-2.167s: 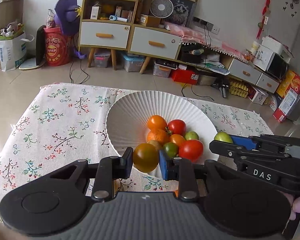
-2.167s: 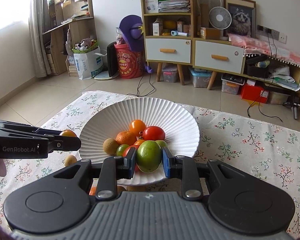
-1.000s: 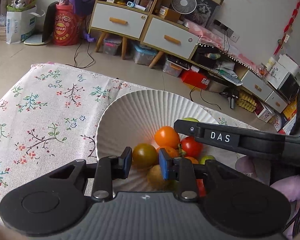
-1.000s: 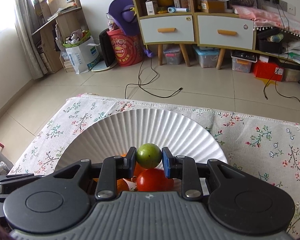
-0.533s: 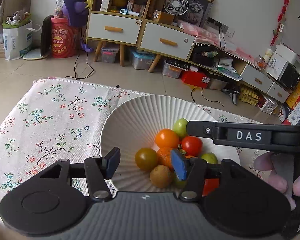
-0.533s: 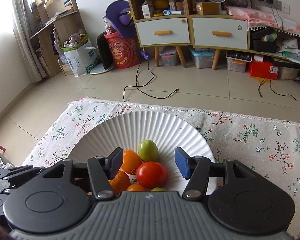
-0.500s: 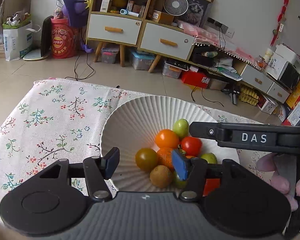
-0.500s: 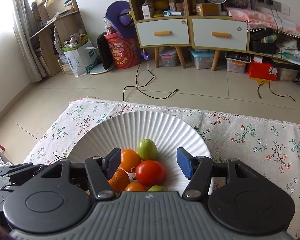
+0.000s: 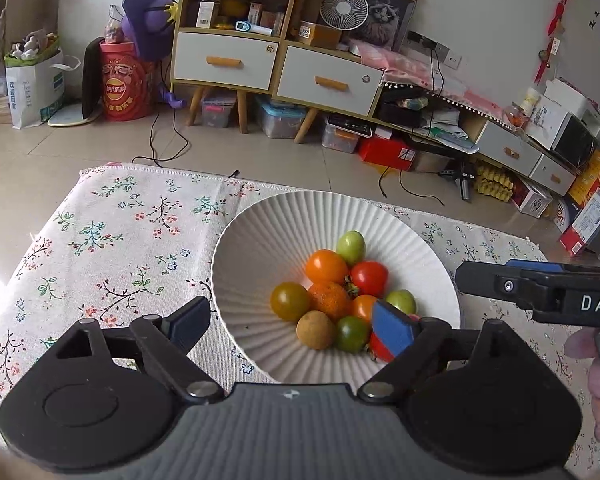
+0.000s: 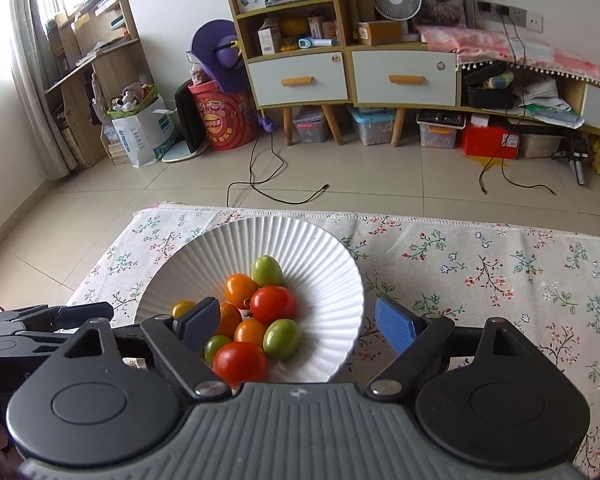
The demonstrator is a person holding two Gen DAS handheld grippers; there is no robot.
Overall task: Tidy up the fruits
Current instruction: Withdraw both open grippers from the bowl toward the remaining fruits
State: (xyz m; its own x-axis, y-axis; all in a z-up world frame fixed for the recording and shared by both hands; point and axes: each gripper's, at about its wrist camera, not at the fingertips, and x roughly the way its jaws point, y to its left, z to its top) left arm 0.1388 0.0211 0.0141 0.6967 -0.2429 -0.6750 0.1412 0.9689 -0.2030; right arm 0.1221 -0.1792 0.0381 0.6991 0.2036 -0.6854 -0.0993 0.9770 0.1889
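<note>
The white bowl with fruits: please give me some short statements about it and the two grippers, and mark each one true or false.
1. The left gripper holds a fruit. False: it is open and holds nothing.
2. The right gripper is open. True.
3. The white bowl stands on a floral tablecloth. True.
4. All fruits in the bowl are red. False: orange, green and brownish ones lie there too.
5. The green fruit at the far side lies inside the bowl. True.

Red, orange and green fruit in a white bowl

The ribbed white bowl (image 9: 260,236) sits on a cream floral tablecloth (image 9: 132,240); inside it lie red, orange, green and brown fruits (image 9: 332,300).
</note>
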